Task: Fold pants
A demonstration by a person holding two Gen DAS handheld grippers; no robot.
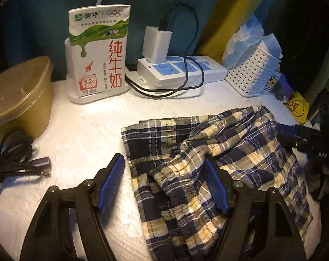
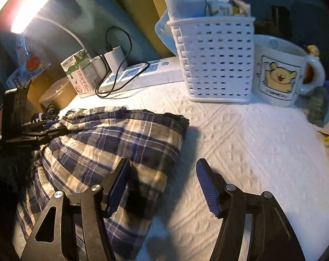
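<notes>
The plaid pants lie bunched and partly folded on the white textured cover of the table, in front of the row of things along the back wall. From my left wrist camera their long axis runs from the near edge, under my left hand-held gripper, away toward the back right. The gathered elastic waistband sits at the near end, between my left fingers. One straight folded edge faces the milk carton.

My left hand-held gripper stands apart. Its right pad rests on or just over the cloth, its left pad over bare cover; nothing is clamped.

My right hand-held gripper also stands apart. Its left finger is over the plaid cloth, its right finger over bare cover. It grips nothing. No earlier frame to compare.

Containers:
- White perforated basket, back right, upright. It holds a blue roll and crinkled clear packets; their contents cannot be read.
- Cartoon mug, touching or just beside the basket; interior not visible.
- Brown lidded tub, back left; lid on, contents cannot be told.
- Milk carton upright in a white stand, beside the power strip with a charger plugged in.
</notes>
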